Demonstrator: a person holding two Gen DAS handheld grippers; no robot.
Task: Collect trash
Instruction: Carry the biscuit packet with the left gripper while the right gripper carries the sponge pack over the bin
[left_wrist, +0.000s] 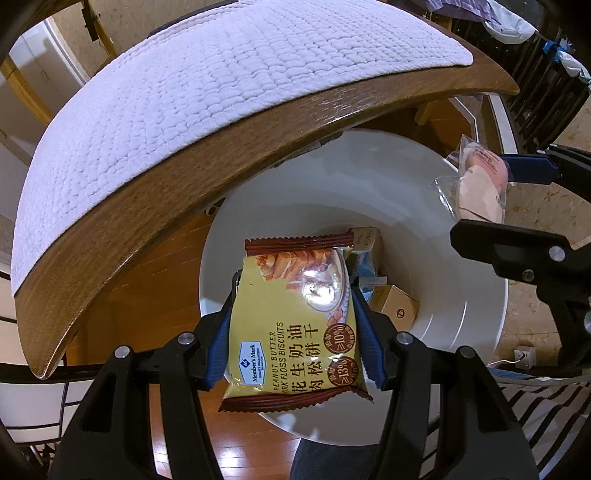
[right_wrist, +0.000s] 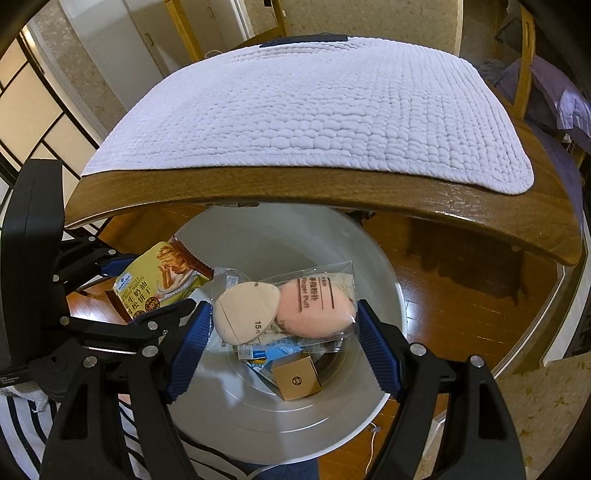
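My left gripper (left_wrist: 295, 291) is shut on a yellow biscuit packet (left_wrist: 295, 325) and holds it over the white trash bin (left_wrist: 443, 258). My right gripper (right_wrist: 284, 314) is shut on a clear packet of finger puffs (right_wrist: 284, 310), one beige and one pink, also above the bin (right_wrist: 229, 413). Each packet shows in the other view: the puffs (left_wrist: 480, 184) at the right, the biscuit packet (right_wrist: 159, 280) at the left. In the bin lie a small brown box (right_wrist: 295, 380) and blue-white wrappers (right_wrist: 266, 356).
A wooden table (right_wrist: 406, 195) with a white quilted mat (right_wrist: 314, 118) stands just beyond the bin, its edge overhanging the rim. The bin stands on a wood floor (right_wrist: 461, 295). A striped cloth (left_wrist: 535, 413) lies at the lower right.
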